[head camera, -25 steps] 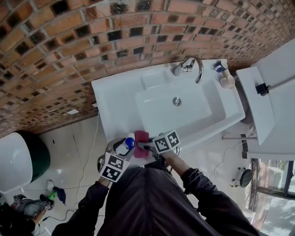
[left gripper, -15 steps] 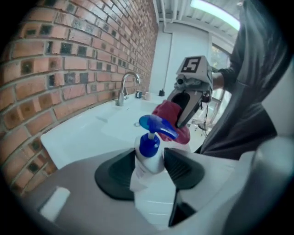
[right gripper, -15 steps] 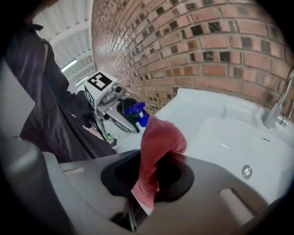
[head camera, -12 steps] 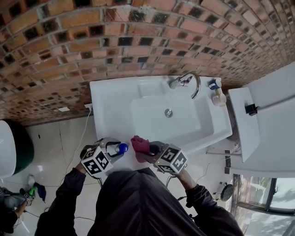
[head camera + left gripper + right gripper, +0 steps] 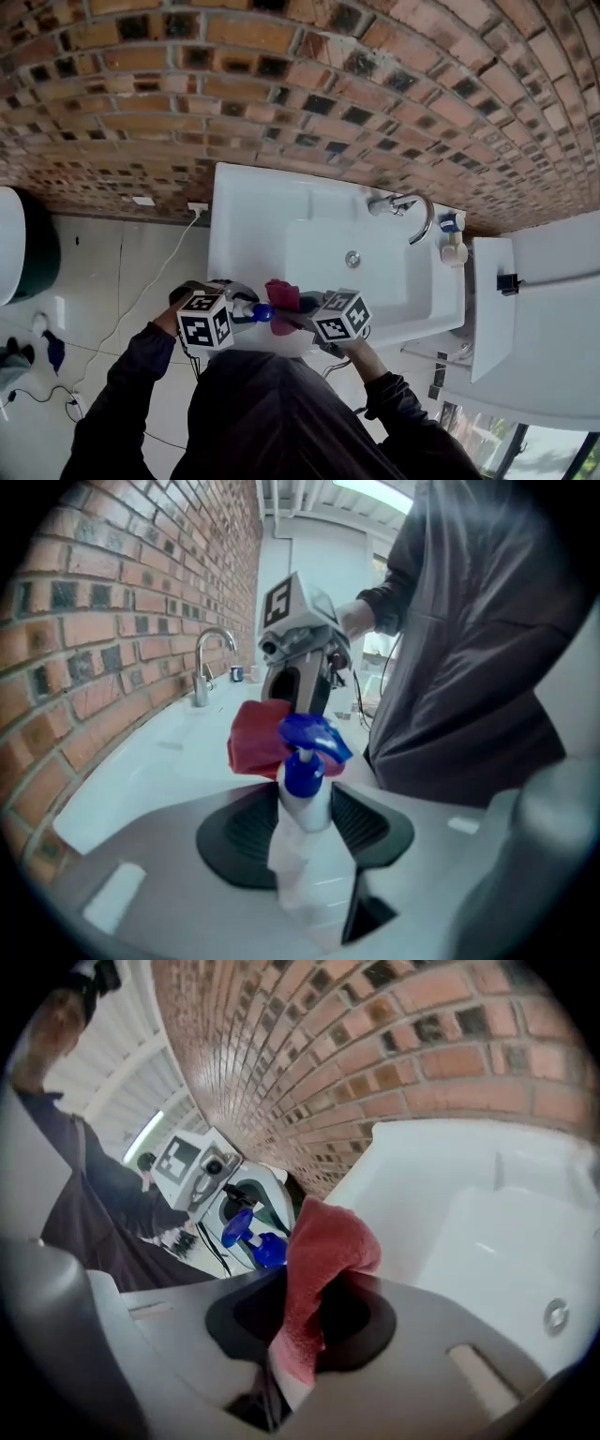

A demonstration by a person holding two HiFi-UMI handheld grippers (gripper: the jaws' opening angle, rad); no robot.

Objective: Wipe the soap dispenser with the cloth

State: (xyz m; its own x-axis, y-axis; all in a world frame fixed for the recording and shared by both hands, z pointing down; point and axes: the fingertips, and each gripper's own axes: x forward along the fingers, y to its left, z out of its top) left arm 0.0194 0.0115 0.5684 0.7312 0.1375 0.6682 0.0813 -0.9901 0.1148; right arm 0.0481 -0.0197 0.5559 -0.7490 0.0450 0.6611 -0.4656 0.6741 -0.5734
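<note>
In the head view, the soap dispenser (image 5: 258,311) was largely hidden; in the left gripper view its lower body was blurred. The items (image 5: 453,236) right of the tap (image 5: 405,208) were too small to be identified.

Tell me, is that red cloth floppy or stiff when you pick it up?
Probably floppy: the cloth bunches and folds over where the right gripper pinches it, rather than keeping a flat shape. It looks fuzzy like towel, so it likely won't slip easily. It is probably light too, since one small pinch holds it up.
</note>
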